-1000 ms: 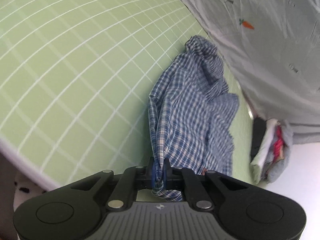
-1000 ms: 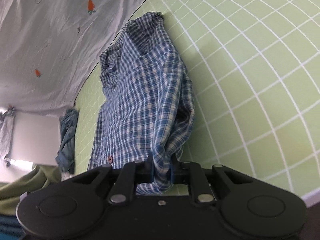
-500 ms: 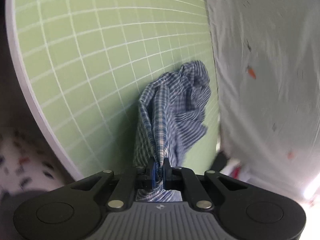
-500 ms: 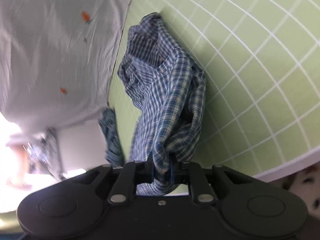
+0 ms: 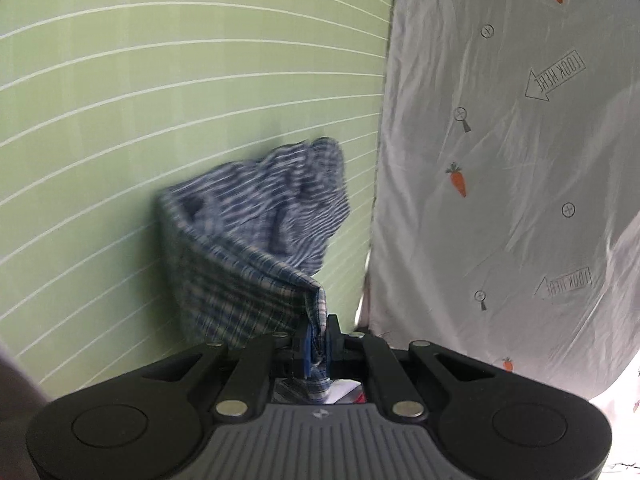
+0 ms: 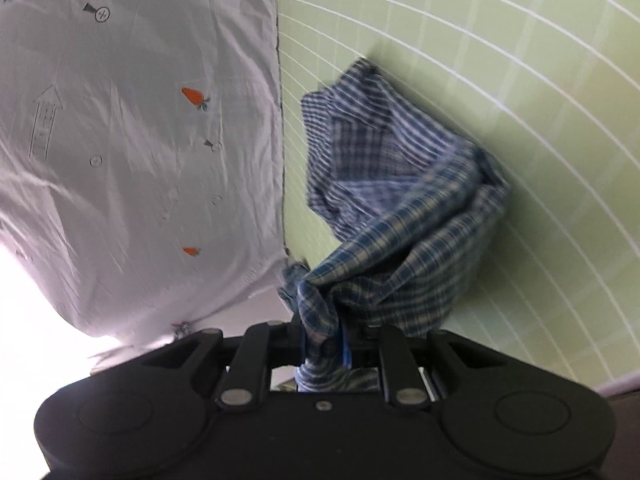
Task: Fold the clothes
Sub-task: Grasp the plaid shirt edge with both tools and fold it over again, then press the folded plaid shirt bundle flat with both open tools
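Left gripper and right gripper each clamp an edge of the plaid shirt, bunched over the green grid mat; fingers closed tight on cloth.

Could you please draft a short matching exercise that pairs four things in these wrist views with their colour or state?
Things:
1. plaid shirt
2. grid mat
3. carrot-print sheet
4. left tongs

Descriptions:
A. light green with white lines
B. shut on cloth
C. blue and white checks, bunched
D. pale grey with orange carrots

Pairs: 1-C, 2-A, 3-D, 4-B
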`<state>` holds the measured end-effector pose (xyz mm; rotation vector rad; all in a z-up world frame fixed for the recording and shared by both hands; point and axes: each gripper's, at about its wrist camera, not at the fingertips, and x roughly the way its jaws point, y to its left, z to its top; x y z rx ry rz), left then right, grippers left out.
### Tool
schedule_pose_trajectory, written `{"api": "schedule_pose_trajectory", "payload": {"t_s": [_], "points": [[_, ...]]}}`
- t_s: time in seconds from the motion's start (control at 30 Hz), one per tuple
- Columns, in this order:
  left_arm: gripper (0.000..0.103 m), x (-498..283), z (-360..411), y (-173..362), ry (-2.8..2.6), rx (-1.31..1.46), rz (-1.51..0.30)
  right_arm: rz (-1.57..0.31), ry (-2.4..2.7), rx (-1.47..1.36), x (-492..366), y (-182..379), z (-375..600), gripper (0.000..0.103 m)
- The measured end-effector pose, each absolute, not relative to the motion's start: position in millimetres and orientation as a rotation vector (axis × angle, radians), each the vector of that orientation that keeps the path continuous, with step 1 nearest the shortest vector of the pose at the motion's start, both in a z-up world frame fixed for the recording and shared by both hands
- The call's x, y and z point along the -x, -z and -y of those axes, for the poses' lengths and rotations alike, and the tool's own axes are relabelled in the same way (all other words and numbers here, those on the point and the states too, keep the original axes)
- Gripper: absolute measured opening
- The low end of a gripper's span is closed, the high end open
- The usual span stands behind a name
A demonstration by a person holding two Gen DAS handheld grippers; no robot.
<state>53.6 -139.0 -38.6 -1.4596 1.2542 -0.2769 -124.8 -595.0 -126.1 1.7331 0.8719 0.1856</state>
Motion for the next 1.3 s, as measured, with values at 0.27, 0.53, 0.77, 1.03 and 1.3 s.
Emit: {"api": "schedule_pose_trajectory", "payload": {"t_s": [0.27,0.53,0.77,1.03,1.3], "points": [[0.037,-186,190,31,0.363,1.261,-1.177,-0.746,-0.107,-1.735,17,129,633,0.047],[0.091,-217,228,18,0.311,0.569,-1.063,-0.708,0.048,-1.252,-34,103,646,0.081],[0.091,-195,249,72,0.302,0.252,-1.212,-0.930,0.115,-0.811,-42,116,608,0.083],[0.099,-198,244,95,0.347,0.289,-1.265,-1.007,0.107,-0.753,-47,142,593,0.090],[0.102,-214,254,102,0.389,0.373,-1.284,-1.006,0.083,-0.827,-58,155,593,0.096]]}}
